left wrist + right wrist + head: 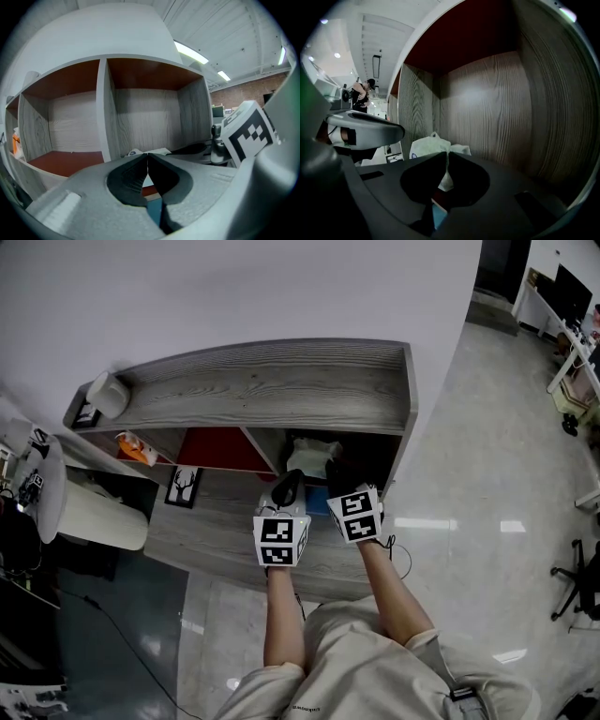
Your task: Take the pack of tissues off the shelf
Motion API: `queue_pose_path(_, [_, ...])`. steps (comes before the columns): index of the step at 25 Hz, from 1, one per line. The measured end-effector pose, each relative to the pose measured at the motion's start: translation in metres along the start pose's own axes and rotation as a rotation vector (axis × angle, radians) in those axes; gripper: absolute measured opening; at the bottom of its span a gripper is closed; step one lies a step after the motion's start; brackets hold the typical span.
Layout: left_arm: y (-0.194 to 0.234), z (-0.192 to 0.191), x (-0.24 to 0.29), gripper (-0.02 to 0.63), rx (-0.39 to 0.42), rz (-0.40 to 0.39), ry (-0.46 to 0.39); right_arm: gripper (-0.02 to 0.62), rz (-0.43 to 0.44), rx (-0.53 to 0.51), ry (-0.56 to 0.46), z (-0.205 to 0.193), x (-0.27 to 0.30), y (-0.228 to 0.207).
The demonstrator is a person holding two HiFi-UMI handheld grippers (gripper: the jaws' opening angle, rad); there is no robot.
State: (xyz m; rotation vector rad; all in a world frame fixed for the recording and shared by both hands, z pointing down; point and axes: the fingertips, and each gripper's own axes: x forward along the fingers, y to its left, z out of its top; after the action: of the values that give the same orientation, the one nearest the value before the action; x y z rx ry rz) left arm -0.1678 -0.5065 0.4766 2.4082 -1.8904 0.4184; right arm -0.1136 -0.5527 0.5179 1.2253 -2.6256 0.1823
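Observation:
The white pack of tissues [312, 456] lies in the right-hand compartment of the grey wooden shelf [253, 385]. My right gripper [342, 474] reaches into that compartment. In the right gripper view its jaws [446, 153] meet at the tips against the pack [426, 145], and white wrapper shows in the gap below the tips. My left gripper [286, 486] hovers just outside the shelf front, to the left of the right one. Its jaws [147, 155] are shut with nothing between them. In the left gripper view an edge of the pack [159, 151] peeks over the jaws.
An orange packet [138, 448] lies in the left compartment and a white cylinder [108, 395] sits on the shelf top at the left. A framed deer picture [184, 487] leans on the lower board. A white round bin [94, 512] stands left of the shelf.

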Motion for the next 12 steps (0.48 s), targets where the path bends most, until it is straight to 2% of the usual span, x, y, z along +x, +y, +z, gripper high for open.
queue_pose_path(12, [-0.002, -0.002, -0.016, 0.011, -0.017, 0.015, -0.015, 0.026, -0.032, 0.041, -0.094, 0.015, -0.026, -0.001])
